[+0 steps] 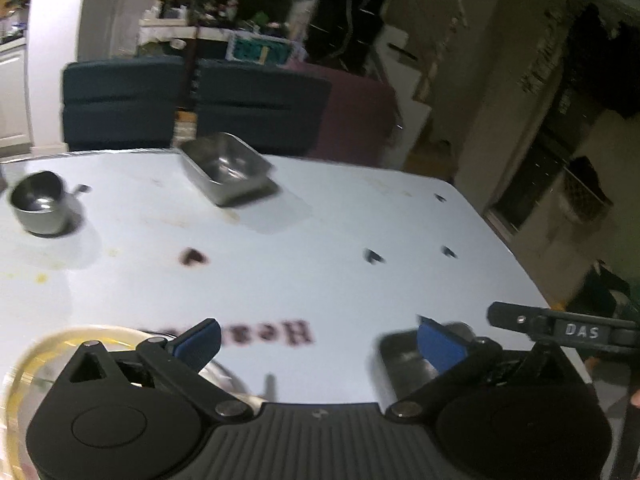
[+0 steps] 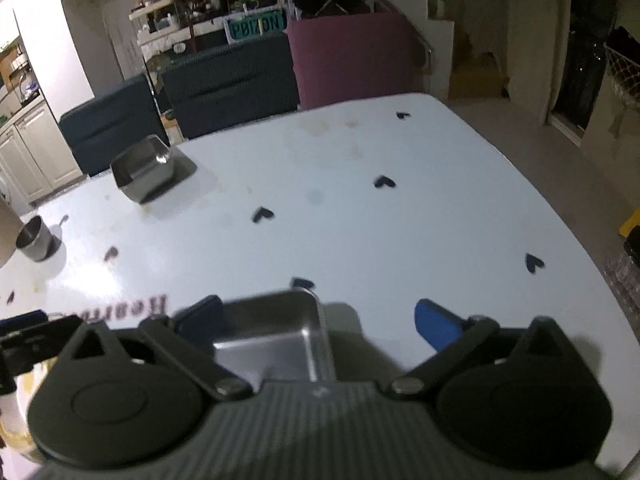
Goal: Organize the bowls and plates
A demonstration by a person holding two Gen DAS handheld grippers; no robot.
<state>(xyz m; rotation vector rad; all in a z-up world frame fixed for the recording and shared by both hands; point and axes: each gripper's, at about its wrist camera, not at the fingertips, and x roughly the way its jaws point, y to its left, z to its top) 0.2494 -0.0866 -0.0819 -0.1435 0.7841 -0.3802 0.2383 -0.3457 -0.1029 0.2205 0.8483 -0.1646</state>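
Note:
My left gripper (image 1: 318,344) is open and empty above the white table (image 1: 320,240). A yellow-rimmed clear plate (image 1: 44,360) lies under its left finger. A square steel tray (image 1: 404,364) lies under its right finger. My right gripper (image 2: 320,320) is open, with that same steel tray (image 2: 276,340) on the table between its fingers, close to the left one. A second square steel tray (image 1: 226,166) stands at the far side of the table; it also shows in the right wrist view (image 2: 144,172). A round steel bowl (image 1: 40,204) stands at the far left.
Dark blue chairs (image 1: 192,100) and a maroon chair (image 1: 356,112) stand behind the table's far edge. The table's right edge (image 1: 520,248) drops to the floor. The round bowl shows in the right wrist view (image 2: 34,240) too. My right gripper's body (image 1: 560,328) shows at the left view's right.

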